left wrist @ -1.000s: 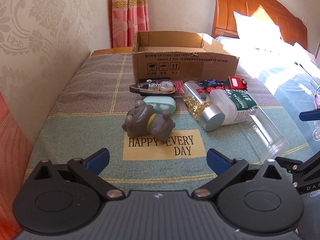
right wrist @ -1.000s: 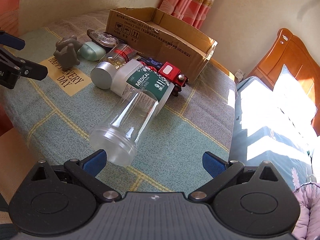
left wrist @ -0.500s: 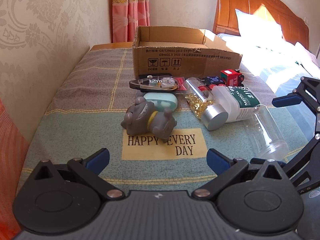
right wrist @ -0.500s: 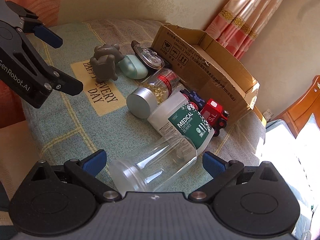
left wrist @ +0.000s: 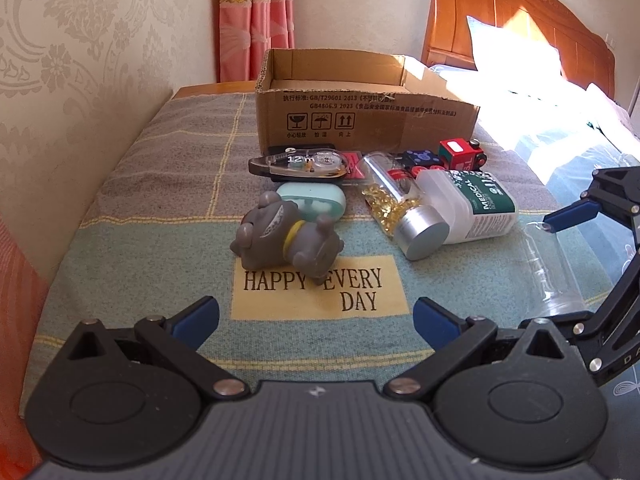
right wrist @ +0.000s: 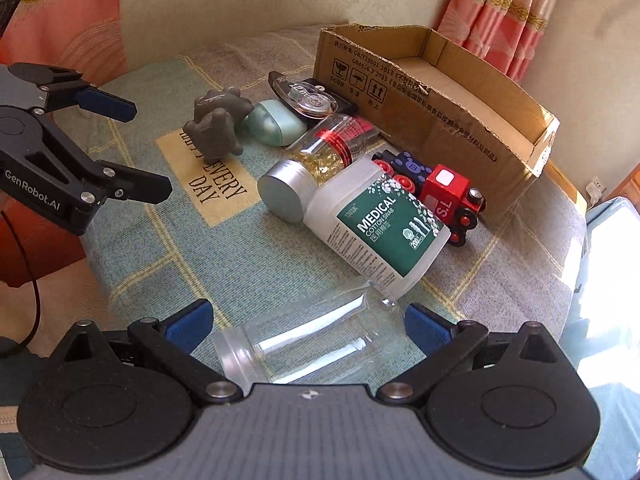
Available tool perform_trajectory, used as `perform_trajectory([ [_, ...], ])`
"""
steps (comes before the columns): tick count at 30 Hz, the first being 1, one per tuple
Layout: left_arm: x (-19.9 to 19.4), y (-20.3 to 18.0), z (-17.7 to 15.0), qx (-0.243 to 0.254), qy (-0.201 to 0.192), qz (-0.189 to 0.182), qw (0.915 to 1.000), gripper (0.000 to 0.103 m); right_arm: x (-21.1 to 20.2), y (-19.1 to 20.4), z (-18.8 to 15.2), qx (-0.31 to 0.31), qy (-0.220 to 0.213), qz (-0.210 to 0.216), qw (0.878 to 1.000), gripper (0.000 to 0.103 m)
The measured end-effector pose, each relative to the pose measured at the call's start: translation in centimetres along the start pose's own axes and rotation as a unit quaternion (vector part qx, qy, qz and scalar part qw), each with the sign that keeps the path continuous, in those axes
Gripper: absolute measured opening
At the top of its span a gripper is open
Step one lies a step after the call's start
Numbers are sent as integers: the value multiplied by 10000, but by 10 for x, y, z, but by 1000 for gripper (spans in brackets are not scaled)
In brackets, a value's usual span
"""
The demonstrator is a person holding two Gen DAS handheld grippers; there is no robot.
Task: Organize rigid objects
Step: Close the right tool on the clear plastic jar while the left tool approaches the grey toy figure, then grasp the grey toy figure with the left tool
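Both tongs stood wide and empty; right gripper (right wrist: pixel 306 326) straddled the clear jar (right wrist: pixel 296 344); risk judged: smooth jar lying sideways could roll or slip toward the table edge (right wrist: pixel 120 308).

Damask wallpaper (left wrist: pixel 80 40), pink curtain (left wrist: pixel 256 16), wooden headboard (left wrist: pixel 520 24), sunlit bedding (left wrist: pixel 532 92)

black tool (right wrist: pixel 306 322), blue pads (right wrist: pixel 188 322), silver screws, "genrobot.ai" marking.
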State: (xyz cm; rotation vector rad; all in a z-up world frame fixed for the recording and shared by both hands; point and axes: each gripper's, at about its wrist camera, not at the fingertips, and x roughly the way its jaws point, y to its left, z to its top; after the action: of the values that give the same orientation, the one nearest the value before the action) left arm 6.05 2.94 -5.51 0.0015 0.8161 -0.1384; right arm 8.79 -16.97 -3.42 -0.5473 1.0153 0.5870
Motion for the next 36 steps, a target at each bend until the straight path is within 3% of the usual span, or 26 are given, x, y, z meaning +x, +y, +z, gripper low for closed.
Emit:
perform_trajectory([
  [7, 5, 1, -2, 196, 1, -79, 9998, 102, -8, 11, -25, 383, 152, -128, 9991, 103],
  [14, 40, 14, 2, 208, 380, -116, 9990, 102, 2, 16, -39, 967, 40, -212, 9951, 103],
  [28, 46, 23, -1, 313, -110, -56, 9994, 103, 6, 4, -43, 1251, -54, -99, 9921, 103],
  [36, 67, 31, 16, 485, -376, -176, 9980, 103, 7, 3, -42, 1277, -74, -88, 9918, 103],
])
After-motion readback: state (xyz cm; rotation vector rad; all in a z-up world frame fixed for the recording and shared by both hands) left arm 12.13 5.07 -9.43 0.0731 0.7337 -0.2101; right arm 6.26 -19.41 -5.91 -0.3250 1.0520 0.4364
